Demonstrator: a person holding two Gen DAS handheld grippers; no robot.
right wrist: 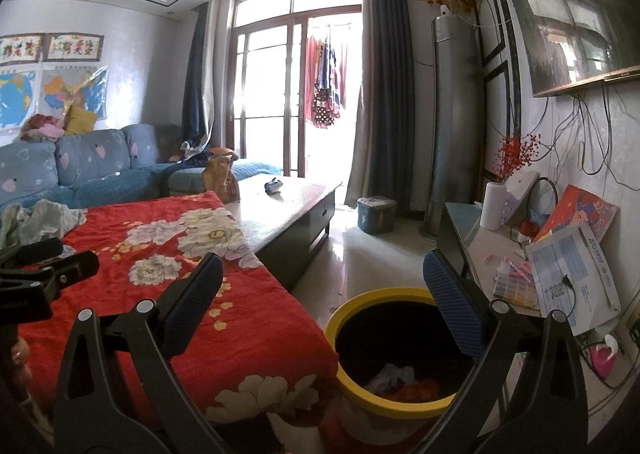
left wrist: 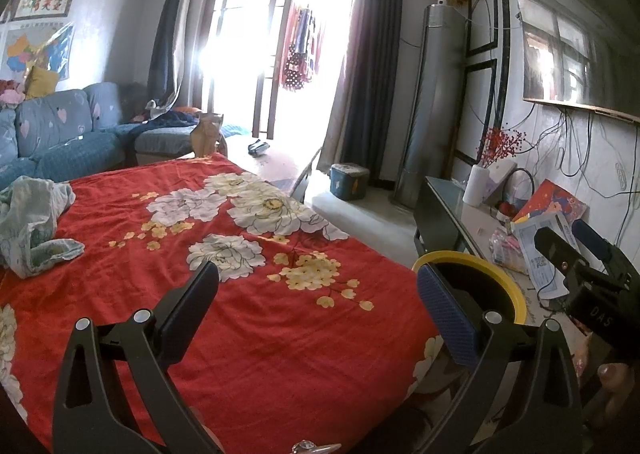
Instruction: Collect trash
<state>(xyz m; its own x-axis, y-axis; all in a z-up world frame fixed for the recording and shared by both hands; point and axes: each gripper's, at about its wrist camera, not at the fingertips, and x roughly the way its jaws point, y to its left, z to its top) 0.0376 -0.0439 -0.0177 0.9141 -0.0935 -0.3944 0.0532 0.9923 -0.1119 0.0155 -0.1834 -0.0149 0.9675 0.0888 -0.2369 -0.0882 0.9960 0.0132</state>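
Note:
A yellow-rimmed trash bin point(right wrist: 340, 334) stands on the floor beside the table covered with a red floral cloth point(right wrist: 168, 262). Crumpled white paper point(right wrist: 390, 376) and orange-red scraps point(right wrist: 420, 390) lie inside the bin. My right gripper point(right wrist: 324, 302) is open and empty, above the bin's near side. My left gripper point(left wrist: 318, 294) is open and empty over the red cloth point(left wrist: 240, 294); the bin's rim point(left wrist: 516, 294) shows behind its right finger. The right gripper point(left wrist: 576, 250) also shows at the right edge of the left wrist view. No loose trash shows on the cloth.
A crumpled pale cloth point(left wrist: 32, 226) lies at the table's far left. A brown paper bag point(right wrist: 220, 178) and a small dark object point(right wrist: 273, 186) sit on the coffee table. A side counter point(right wrist: 488, 254) at right holds papers, a vase and cables. A teal box point(right wrist: 376, 214) stands on the floor.

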